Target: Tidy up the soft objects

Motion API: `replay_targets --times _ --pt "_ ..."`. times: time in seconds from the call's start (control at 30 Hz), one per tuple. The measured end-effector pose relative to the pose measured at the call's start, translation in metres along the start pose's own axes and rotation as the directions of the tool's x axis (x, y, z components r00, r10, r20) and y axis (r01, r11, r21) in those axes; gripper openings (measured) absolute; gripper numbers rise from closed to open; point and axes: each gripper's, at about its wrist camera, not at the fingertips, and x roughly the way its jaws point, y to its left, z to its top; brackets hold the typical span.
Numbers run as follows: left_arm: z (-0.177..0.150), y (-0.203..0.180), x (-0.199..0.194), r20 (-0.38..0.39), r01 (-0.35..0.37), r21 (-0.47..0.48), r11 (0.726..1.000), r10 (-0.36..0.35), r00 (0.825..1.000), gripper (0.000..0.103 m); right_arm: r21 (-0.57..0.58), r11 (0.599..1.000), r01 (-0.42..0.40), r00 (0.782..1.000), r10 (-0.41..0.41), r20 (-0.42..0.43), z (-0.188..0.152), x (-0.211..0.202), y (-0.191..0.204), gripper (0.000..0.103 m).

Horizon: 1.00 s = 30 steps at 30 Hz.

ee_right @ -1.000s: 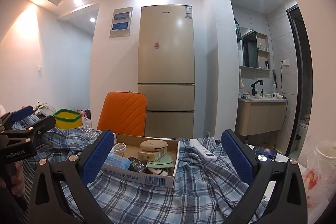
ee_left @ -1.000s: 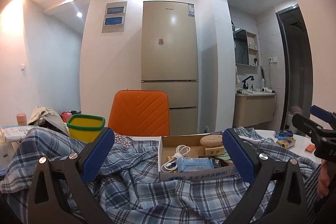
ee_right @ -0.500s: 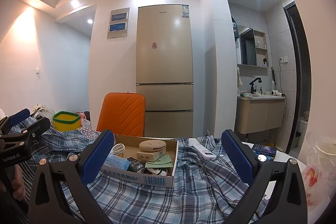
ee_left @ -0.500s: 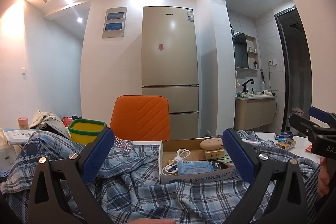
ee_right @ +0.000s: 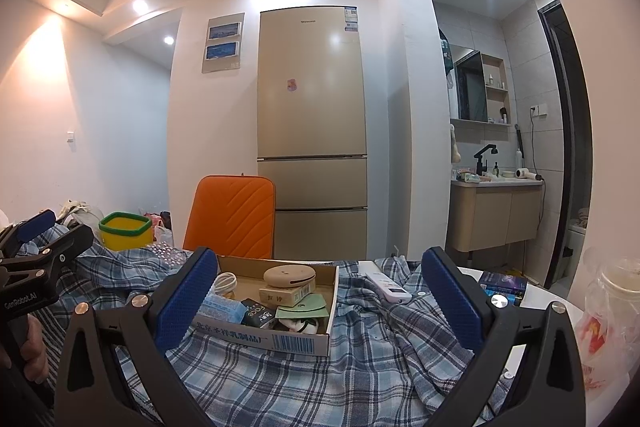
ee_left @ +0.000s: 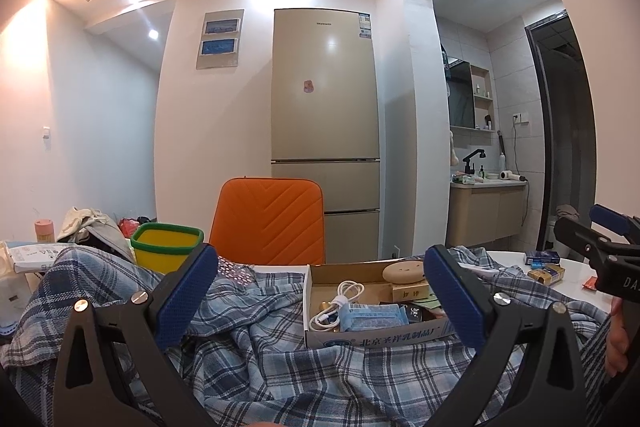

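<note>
A blue plaid shirt [ee_left: 280,359] lies crumpled across the white table; it also shows in the right wrist view [ee_right: 320,379]. My left gripper [ee_left: 320,299] is open and empty, held just above the shirt's near part. My right gripper [ee_right: 320,299] is open and empty above the shirt's right side. Each gripper shows at the edge of the other's view: the right one [ee_left: 600,251] and the left one [ee_right: 44,247].
A cardboard box [ee_left: 376,337] of small items sits on the shirt, also in the right wrist view [ee_right: 264,339]. A white remote [ee_right: 386,283] lies on the shirt. A yellow-green bin [ee_left: 166,245], an orange chair [ee_left: 268,223], small packets [ee_left: 544,265] and a plastic bag [ee_right: 604,323] surround them.
Both cameras have tilted slightly upward, so the table contents sit lower in view. Both grippers stay open. The shirt and box have not moved.
</note>
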Motion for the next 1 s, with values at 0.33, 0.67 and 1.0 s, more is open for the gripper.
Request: replay_targets --times 0.33,0.67,1.0 --pt "0.0015 0.0039 0.0002 -0.003 0.004 -0.01 1.0 -0.004 1.0 0.103 0.002 1.0 0.005 1.0 -0.005 0.002 -0.0019 0.0008 0.0 0.103" --pt "0.0011 0.0042 0.0002 -0.003 0.004 -0.009 1.0 -0.004 1.0 0.103 0.003 1.0 0.004 1.0 -0.004 0.002 -0.0016 0.0006 -0.0004 0.103" --pt "0.0011 0.0041 -0.0002 -0.005 0.003 -0.009 1.0 -0.003 1.0 0.103 0.003 1.0 0.004 1.0 -0.004 0.001 -0.0018 0.0007 -0.0005 0.103"
